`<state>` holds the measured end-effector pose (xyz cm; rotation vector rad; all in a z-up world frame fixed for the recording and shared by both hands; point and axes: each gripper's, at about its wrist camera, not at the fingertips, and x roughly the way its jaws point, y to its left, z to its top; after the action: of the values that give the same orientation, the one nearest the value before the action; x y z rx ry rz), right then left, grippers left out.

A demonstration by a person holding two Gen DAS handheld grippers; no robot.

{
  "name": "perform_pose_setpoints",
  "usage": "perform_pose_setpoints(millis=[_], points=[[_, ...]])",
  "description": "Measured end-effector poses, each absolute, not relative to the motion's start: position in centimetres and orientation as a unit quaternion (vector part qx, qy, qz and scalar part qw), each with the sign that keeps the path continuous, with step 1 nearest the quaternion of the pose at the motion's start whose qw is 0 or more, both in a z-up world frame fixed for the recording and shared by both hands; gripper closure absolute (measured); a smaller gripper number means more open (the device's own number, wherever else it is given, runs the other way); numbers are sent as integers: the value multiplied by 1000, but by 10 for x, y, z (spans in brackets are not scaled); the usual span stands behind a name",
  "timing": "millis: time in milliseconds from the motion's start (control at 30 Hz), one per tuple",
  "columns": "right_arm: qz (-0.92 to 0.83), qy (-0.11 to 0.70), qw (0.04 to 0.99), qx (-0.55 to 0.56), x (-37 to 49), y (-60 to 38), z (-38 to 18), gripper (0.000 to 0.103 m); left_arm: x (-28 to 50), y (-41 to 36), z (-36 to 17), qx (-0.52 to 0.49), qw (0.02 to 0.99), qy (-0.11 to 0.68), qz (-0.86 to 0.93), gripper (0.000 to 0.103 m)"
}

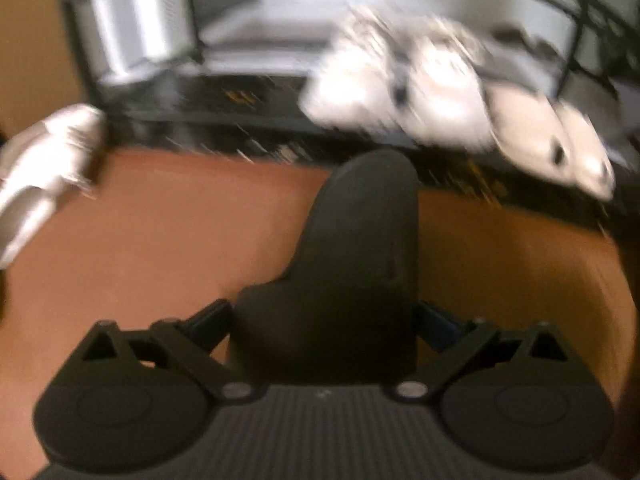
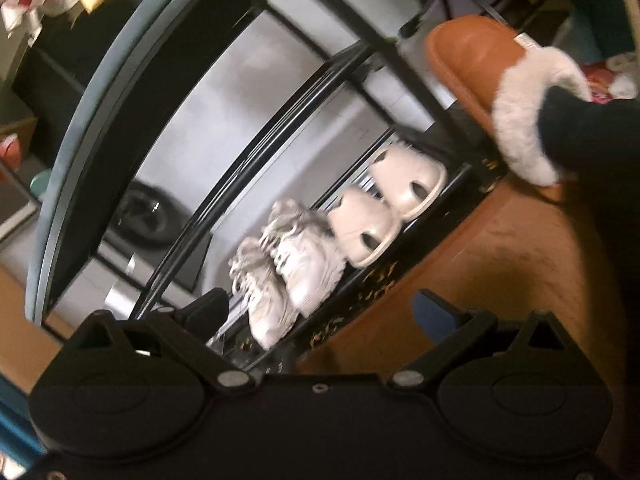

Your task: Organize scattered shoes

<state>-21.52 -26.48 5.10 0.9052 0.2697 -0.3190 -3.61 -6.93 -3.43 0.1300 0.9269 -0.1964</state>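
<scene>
Closest in on the left wrist cam, the left gripper (image 1: 324, 320) has a black shoe (image 1: 360, 264) clamped between its fingers. The pads sit against both sides with the jaws spread really wide, and the shoe points away over the orange-brown floor (image 1: 168, 232). It looks sharp while everything behind it is smeared with blur. Off to the left there's a lone white shoe (image 1: 44, 168) lying on the floor.

The right gripper (image 2: 322, 312) has its fingers apart with nothing between them.

Further out is a black mat with gold specks (image 2: 360, 292), and a black metal shoe rack (image 2: 360, 4) stands on it. On the bottom shelf there's a pair of white sneakers (image 2: 288, 276) side by side, and right next to them a pair of cream clogs (image 2: 384, 216).

At the right edge of the right cam there's a brown slipper with a fluffy white cuff (image 2: 472, 60). Something dark fills its opening, probably a leg, but it's hard to tell.
</scene>
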Motion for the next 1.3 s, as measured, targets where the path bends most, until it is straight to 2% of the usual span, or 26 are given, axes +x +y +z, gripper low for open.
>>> perform_pose_setpoints(millis=[133,500,600,733,833,1033,1300], points=[[-152,126,878,437,-211,-262,49,3,-47,-75,-29,81,887,444,-102,2],[-154,175,889,393,-203,-254,46,3,-55,-30,46,-39,923,369,-99,1],[-147,214,891,373,-192,-246,39,3,-52,10,75,-65,946,316,-32,1],[-137,244,895,348,-179,-230,31,3,-46,51,85,-47,958,277,59,1],[-136,257,894,340,-174,-224,26,3,-39,86,84,-67,944,290,140,1],[-131,268,898,324,-171,-215,19,3,-33,164,58,-199,863,349,305,1],[-78,284,929,223,-167,-177,17,3,-33,167,62,-203,877,340,271,1]])
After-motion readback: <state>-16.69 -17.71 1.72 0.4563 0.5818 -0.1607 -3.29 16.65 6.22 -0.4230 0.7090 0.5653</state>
